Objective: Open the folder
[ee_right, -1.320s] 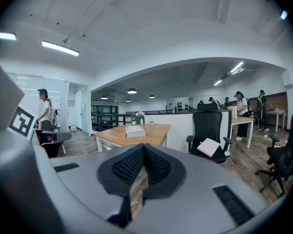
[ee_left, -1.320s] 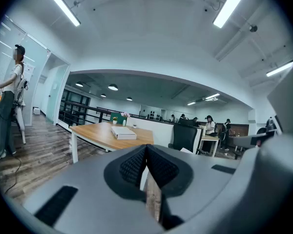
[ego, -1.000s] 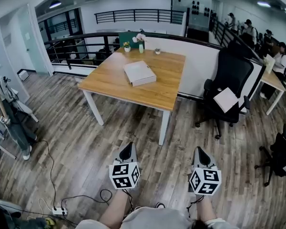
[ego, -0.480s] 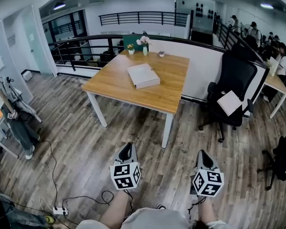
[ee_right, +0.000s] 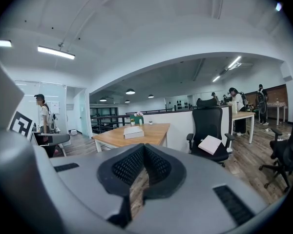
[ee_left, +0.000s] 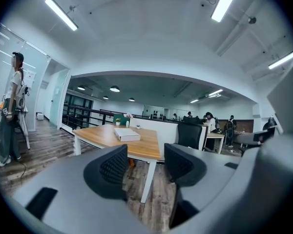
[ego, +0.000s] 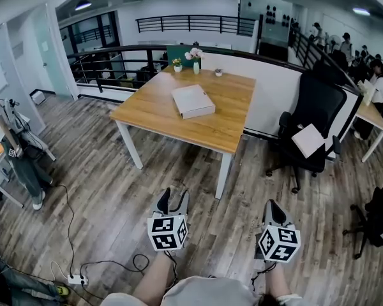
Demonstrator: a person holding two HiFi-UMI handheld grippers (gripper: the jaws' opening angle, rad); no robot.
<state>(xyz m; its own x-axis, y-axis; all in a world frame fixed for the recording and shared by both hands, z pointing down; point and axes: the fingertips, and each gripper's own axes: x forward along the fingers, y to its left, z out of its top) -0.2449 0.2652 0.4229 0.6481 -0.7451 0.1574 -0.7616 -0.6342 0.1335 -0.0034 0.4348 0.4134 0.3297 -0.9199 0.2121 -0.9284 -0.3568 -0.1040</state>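
Opening of the left gripper (ego: 173, 197) has just been carried out: its jaws are now spread moderately wide, with only floor seen between them. The right gripper (ego: 271, 206) is seen with jaws pressed together, empty. The white folder (ego: 193, 101), taken to be the task's thing, lies closed on the wooden table (ego: 147, 113), well ahead of the 2 pairs of jaws and untouched. Readiness for a grasp is suggested, but an approach is needed first.

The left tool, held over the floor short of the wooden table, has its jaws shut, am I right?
Not quite: the left tool, held over the floor short of the wooden table, has its jaws apart, empty, having just been opening; the left gripper view shows this.
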